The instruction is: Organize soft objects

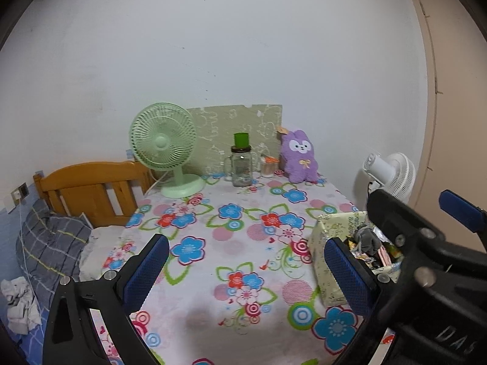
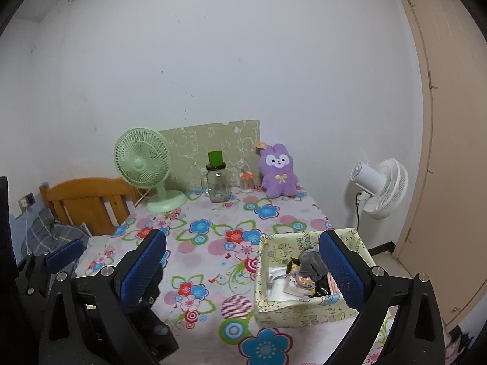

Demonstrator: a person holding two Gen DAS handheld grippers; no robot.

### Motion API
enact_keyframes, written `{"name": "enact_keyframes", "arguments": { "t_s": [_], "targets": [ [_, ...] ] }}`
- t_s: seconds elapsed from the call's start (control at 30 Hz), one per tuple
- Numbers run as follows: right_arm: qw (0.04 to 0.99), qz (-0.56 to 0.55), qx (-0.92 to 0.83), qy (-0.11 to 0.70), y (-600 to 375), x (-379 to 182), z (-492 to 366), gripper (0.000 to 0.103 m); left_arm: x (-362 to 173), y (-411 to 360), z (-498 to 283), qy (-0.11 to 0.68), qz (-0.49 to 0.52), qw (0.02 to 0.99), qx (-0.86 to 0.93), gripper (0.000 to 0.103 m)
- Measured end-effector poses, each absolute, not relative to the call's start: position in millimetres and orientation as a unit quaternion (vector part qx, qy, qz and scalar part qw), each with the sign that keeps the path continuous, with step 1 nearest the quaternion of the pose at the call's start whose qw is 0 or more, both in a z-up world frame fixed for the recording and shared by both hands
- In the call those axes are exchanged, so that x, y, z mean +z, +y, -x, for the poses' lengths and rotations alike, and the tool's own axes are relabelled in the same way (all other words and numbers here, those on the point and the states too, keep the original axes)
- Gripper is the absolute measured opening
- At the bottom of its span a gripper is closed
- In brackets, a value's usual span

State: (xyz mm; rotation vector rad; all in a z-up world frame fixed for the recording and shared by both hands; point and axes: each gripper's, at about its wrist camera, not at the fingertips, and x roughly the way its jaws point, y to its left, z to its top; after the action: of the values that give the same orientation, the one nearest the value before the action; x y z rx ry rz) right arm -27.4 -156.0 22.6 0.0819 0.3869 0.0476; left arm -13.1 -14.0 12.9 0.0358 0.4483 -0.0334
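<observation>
Right wrist view shows the table, under a floral cloth, filling the space ahead of both tongs. Beyond the fingertips, against the wall, stand a green fan, a jar and a purple plush, the plush sitting upright and well apart from either tool. A white fan stands off the table's far right edge. The box sits close in, its right wall partly behind the right finger of the right tongs; a grey soft toy lies inside on top of other small items, so the box probably serves as the collecting bin. Right tongs stand wide with nothing between the pads. Left tongs likewise stand wide and empty in the left wrist view, with the box just right of the right finger. Both tools hang above the cloth, touching nothing. Judged from this layout, the grey toy is already stowed and the plush remains outside the box, a likely next item; its bulk suggests a wide, low grasp around the body.
</observation>
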Motion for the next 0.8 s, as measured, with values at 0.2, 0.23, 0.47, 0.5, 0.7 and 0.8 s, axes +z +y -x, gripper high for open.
{"name": "enact_keyframes", "arguments": {
  "t_s": [0.2, 0.23, 0.47, 0.5, 0.7, 0.8],
  "targets": [
    [0.982, -0.036, 0.020, 0.186, -150.5, 25.4, 36.8, 0.102, 12.8, 0.2, 20.9, 0.214, -0.007, 0.977, -0.005, 0.103],
    [0.982, -0.035, 0.020, 0.186, -150.1, 25.6, 37.7, 0.102, 12.8, 2.0, 21.7, 0.213, -0.006, 0.977, -0.004, 0.103],
    [0.982, -0.035, 0.017, 0.185, -150.7, 26.1, 43.0, 0.102, 13.6, 8.7, 25.3, 0.207, 0.003, 0.978, 0.003, 0.103],
    [0.982, -0.035, 0.016, 0.185, -151.3, 26.0, 43.0, 0.102, 13.6, 8.7, 25.5, 0.207, 0.003, 0.978, 0.003, 0.103],
    [0.982, -0.037, 0.013, 0.187, -153.8, 26.0, 39.7, 0.102, 15.5, 8.9, 25.8, 0.204, 0.003, 0.979, 0.006, 0.103],
    [0.981, -0.040, 0.015, 0.189, -156.1, 25.8, 39.3, 0.102, 19.1, 8.2, 26.4, 0.200, 0.004, 0.980, 0.011, 0.103]
  ]
}}
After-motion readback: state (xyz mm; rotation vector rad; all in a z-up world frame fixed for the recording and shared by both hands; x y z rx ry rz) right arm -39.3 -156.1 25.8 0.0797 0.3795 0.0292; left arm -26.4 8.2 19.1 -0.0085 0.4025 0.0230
